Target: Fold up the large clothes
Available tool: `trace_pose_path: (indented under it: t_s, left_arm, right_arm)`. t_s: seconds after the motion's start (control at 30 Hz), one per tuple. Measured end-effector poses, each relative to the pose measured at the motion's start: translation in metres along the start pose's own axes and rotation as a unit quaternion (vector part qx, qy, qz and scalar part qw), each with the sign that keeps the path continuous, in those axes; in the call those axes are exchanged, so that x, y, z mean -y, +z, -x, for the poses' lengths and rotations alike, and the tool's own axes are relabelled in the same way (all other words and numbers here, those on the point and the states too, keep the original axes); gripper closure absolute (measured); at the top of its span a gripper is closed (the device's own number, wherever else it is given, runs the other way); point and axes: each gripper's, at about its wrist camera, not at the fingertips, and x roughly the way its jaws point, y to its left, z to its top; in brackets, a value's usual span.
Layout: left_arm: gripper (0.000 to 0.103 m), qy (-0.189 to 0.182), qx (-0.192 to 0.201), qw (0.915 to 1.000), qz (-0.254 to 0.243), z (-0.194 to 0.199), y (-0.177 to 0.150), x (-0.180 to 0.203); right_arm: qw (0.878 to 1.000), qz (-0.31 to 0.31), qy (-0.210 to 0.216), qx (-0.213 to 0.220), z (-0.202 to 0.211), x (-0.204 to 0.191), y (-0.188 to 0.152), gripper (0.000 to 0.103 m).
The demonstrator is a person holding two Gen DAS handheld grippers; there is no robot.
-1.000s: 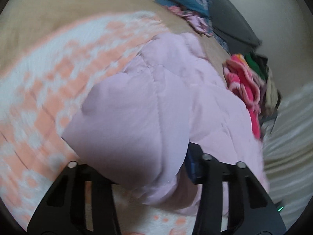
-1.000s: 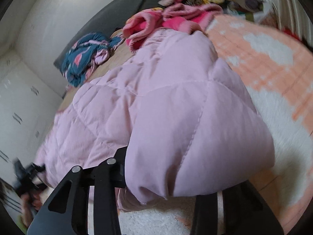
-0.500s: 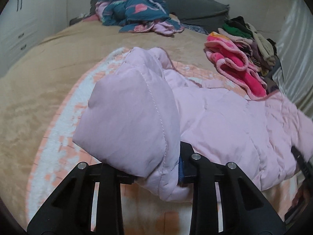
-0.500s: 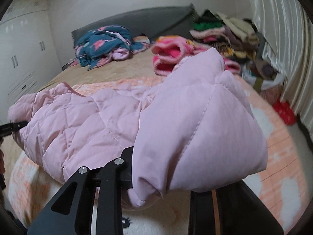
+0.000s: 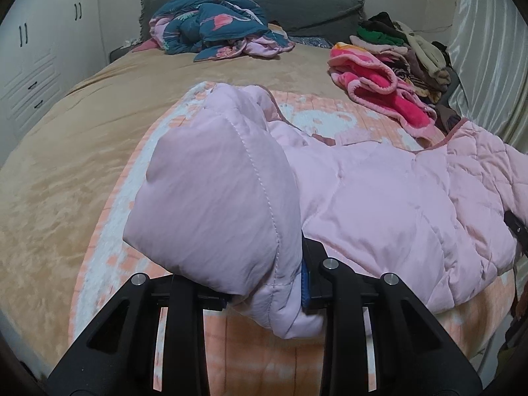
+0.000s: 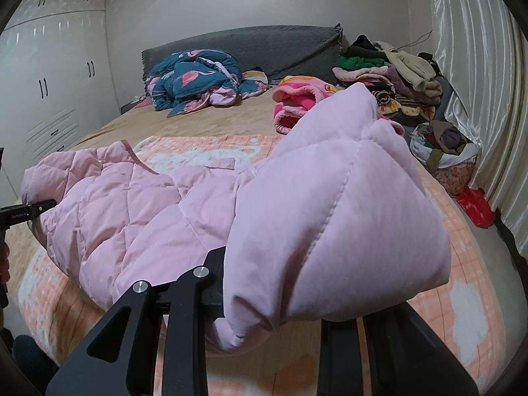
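Bed (image 5: 82,151): pink jacket (image 5: 379,198) lies crosswise, both grippers (image 5: 264,283) (image 6: 267,300) clamping ends.

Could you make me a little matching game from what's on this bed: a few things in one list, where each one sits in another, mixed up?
Things
1. pink puffer jacket
2. blue flamingo-print bedding
3. stack of folded clothes
4. red bag

Places
A. on the floor by the curtain
B. bunched up against the grey headboard
C. held at both ends by the grippers, over the orange-and-white blanket
D. piled at the bed's far corner near the curtain

Pairs: 1-C, 2-B, 3-D, 4-A
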Motion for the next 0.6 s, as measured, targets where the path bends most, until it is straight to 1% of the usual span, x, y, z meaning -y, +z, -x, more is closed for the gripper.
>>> trace_pose_path:
  t_s: [0.2, 0.43, 0.6]
  left_arm:
    - [0.081, 0.004, -0.001, 0.9999, -0.013, 0.013, -0.022, -0.004]
    - [0.081, 0.009, 0.0, 0.9995, -0.03, 0.024, -0.045, -0.005]
    - [0.081, 0.014, 0.003, 0.999, -0.042, 0.03, -0.063, -0.002]
  right_arm:
    - [1.0, 0.007, -0.003, -0.002, 0.013, -0.01, -0.016, 0.078]
    - [1.0, 0.0, 0.008, -0.009, 0.027, -0.014, -0.037, 0.077]
    - [1.0, -0.006, 0.01, -0.023, 0.03, -0.012, -0.052, 0.077]
